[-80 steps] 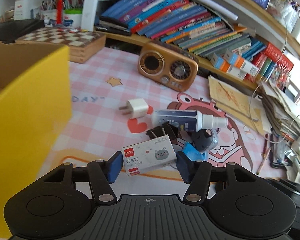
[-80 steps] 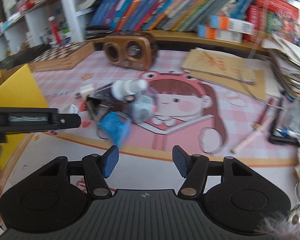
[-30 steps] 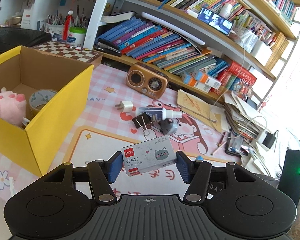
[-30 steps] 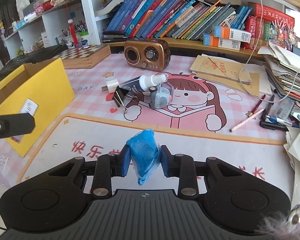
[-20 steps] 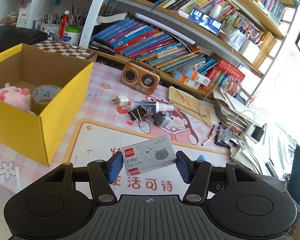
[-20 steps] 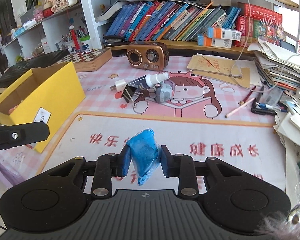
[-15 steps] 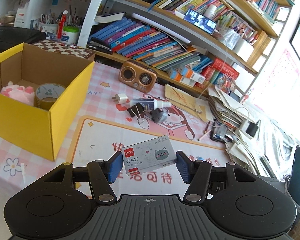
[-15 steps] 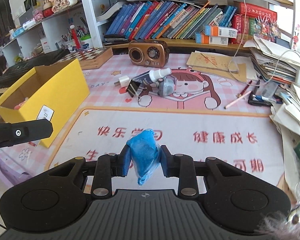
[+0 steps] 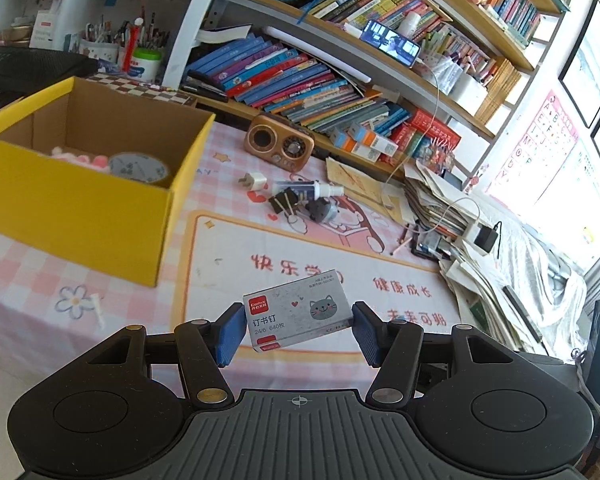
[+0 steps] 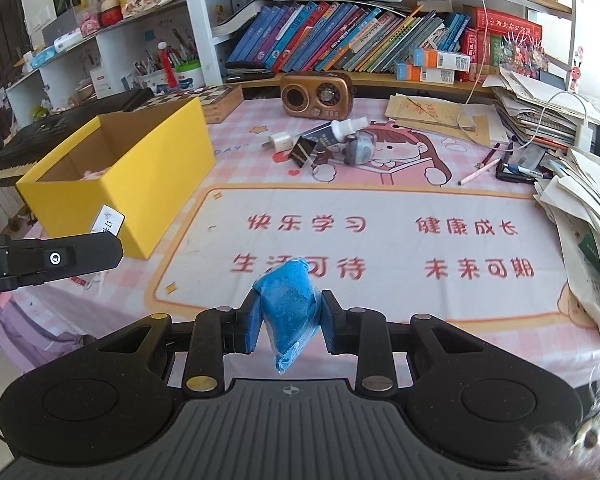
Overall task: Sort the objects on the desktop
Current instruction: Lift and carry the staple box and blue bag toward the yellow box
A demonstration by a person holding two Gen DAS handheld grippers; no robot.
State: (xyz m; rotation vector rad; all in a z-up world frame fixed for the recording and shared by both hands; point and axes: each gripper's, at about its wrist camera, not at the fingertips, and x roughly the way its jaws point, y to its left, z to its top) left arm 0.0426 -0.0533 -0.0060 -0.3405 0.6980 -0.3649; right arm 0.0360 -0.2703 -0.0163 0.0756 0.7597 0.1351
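Gripping a grey staple box point(image 9: 298, 309) between its blue pads, the left gripper point(image 9: 298, 330) hangs above the pink desk mat point(image 9: 228, 248), the box tilted with its right end higher. At ten o'clock from it sits the open yellow carton point(image 9: 100, 208), holding a tape roll point(image 9: 138, 168) beside something pink and fuzzy. The right gripper point(image 10: 287, 322) is clamped on a crumpled blue packet point(image 10: 288, 306). At twelve o'clock from it, well apart on the mat, lie a white plug point(image 10: 280, 142), black binder clips point(image 10: 304, 152), a spray bottle point(image 10: 336, 130) and a grey round object point(image 10: 358, 150), clustered near a brown radio point(image 10: 316, 94).
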